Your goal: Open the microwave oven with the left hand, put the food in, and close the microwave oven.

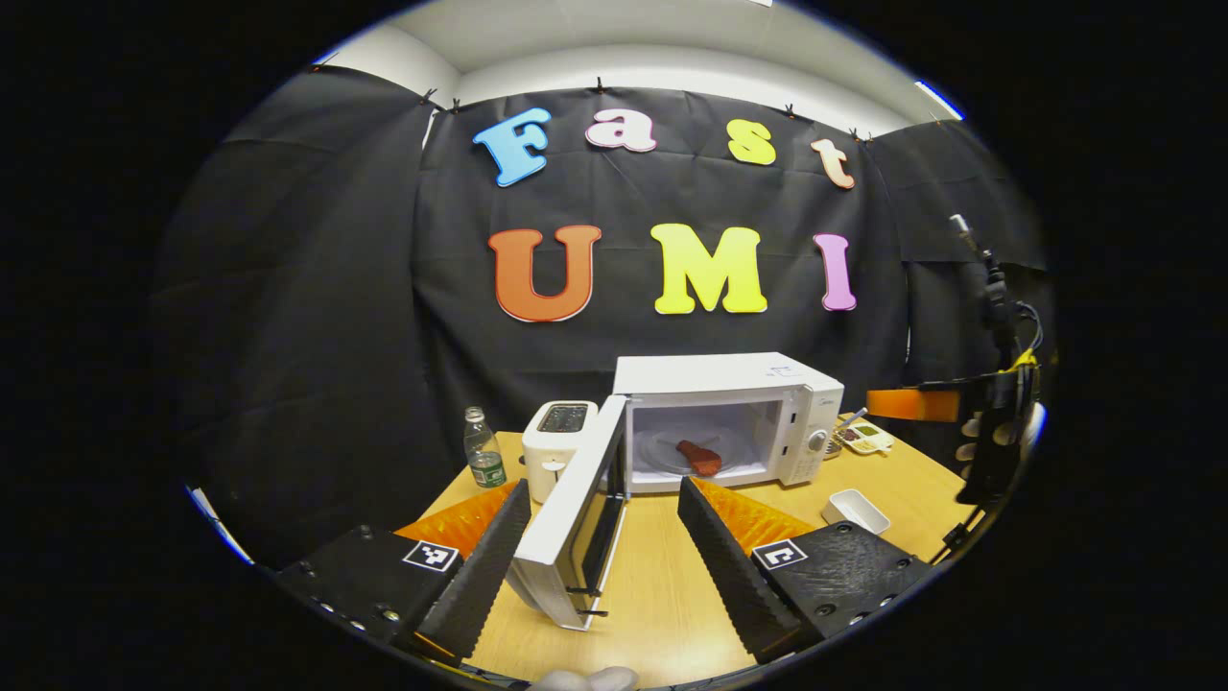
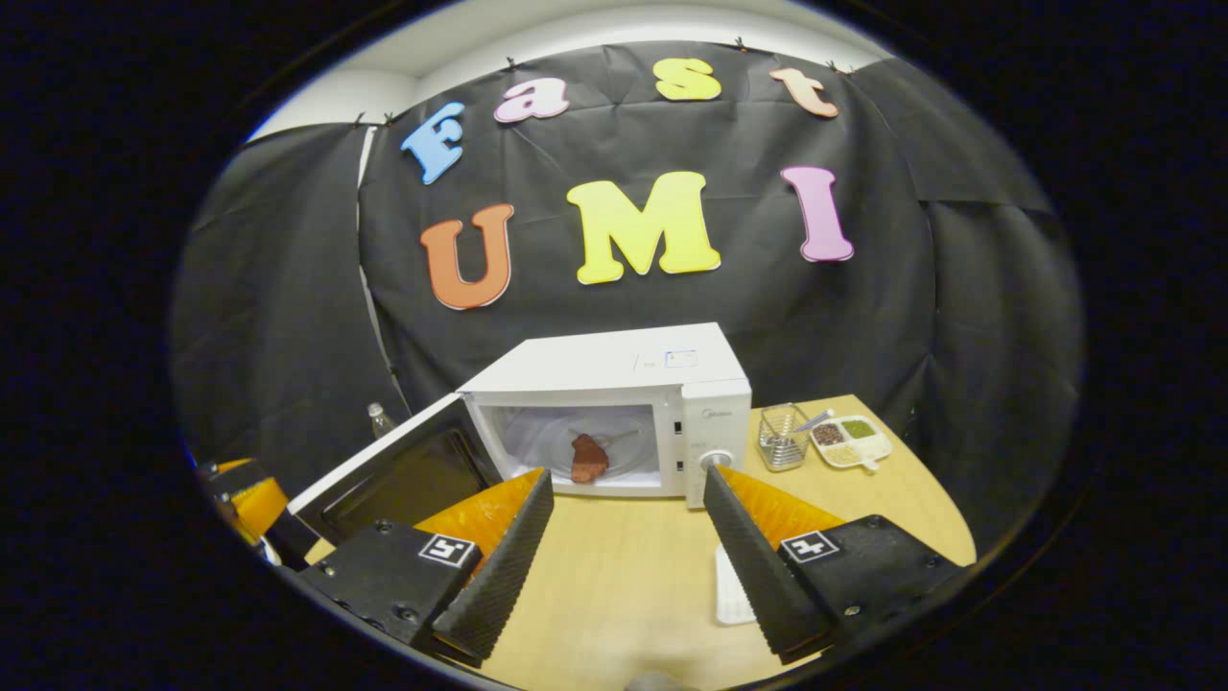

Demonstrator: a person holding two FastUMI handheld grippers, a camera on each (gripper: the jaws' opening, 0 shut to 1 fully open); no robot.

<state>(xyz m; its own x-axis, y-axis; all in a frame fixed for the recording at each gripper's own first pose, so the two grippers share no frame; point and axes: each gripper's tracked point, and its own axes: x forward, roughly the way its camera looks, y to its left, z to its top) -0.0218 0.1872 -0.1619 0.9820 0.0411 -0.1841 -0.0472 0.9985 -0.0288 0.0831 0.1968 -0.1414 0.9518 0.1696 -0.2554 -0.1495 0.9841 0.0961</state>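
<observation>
Ridged tool (image 1: 604,537) fingers, square markers

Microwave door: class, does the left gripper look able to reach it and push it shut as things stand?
Probably yes. The open door stands right between the left tongs, which are spread wide, and nothing lies between. The food is well inside the microwave, clear of the door's swing.

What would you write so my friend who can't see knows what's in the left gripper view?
A white microwave stands on a wooden table with its door swung open and a reddish piece of food inside. The open left gripper reaches toward the door, with a white toaster and a bottle to the left.
</observation>
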